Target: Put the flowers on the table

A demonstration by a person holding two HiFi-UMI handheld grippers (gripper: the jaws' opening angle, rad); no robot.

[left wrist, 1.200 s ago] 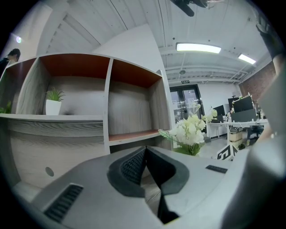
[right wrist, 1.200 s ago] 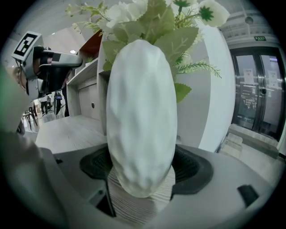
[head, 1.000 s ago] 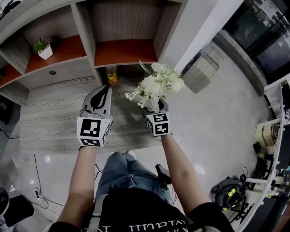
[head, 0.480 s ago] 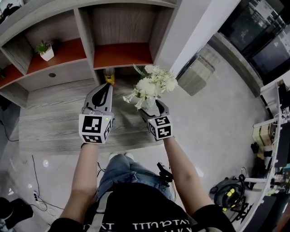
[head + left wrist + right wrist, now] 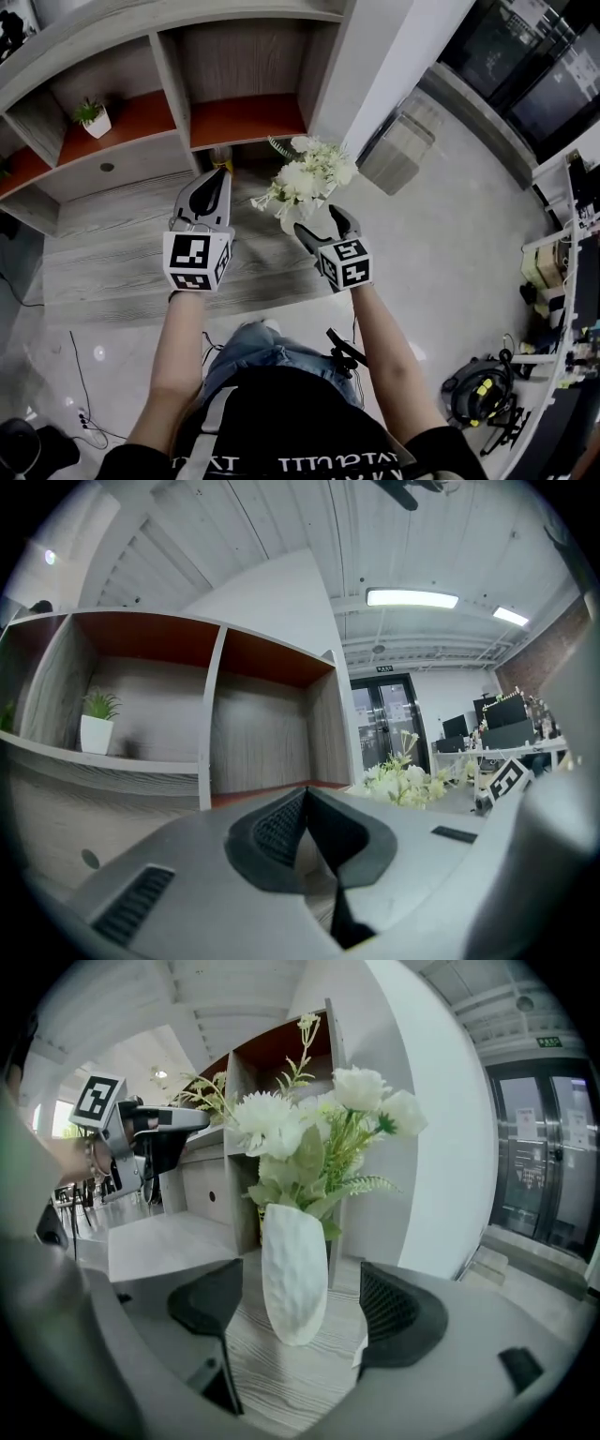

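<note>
White flowers stand in a white textured vase on the grey wood table, upright near its right end. My right gripper is open just behind the vase. In the right gripper view the vase stands between the spread pads with a gap on each side, the flowers rising above. My left gripper hovers over the table to the vase's left, shut and empty; its pads meet in its own view, with the flowers at right.
A shelf unit with orange-red boards backs the table. It holds a small potted plant, and a yellow bottle stands under it. A white pillar rises right of the table, with floor and equipment beyond.
My right gripper was shut on the vase; now it has opened and drawn back a little toward me, leaving the vase standing on the table. The left gripper has barely moved.
</note>
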